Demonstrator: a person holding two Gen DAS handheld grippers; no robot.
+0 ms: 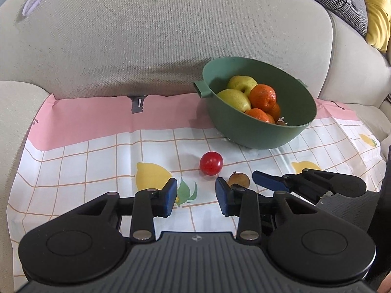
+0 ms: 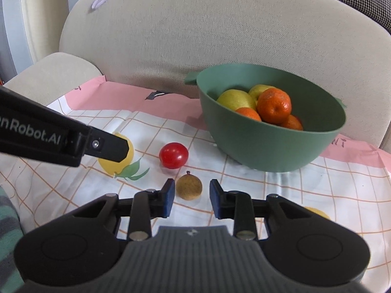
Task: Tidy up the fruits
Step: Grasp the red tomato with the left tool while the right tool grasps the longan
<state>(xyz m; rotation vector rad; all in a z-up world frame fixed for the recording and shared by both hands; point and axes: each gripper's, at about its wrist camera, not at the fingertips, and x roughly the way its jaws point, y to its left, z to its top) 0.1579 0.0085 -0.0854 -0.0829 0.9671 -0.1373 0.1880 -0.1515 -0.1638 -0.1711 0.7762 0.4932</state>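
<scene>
Sofa backrest, beige fabric, rises directly behind the bowl. Cloth w/ pink band, orange grid and lemon prints lies on the seat under the bowl.

Bowl: green, side lug, resting on the cloth close to the backrest. Contents: two yellow-green apples and several mandarins, piled toward the bowl's right half. Small brown item low inside the bowl in left wrist view; cannot identify.

Left gripper: well in front of the bowl, to its left. Jaws spread, nothing between the pads. Tomato, red, lies on the cloth between bowl and gripper, just beyond the fingertips, not touching.

Right gripper: in front of the bowl, beside the left gripper. Jaws apart, pads not pressing anything. Brown fruit, small, round, short stem, sits on the cloth between the fingertips, nearer the left pad; gap visible on both sides. It lies just nearer than the tomato, further from the bowl, the two close but apart.
</scene>
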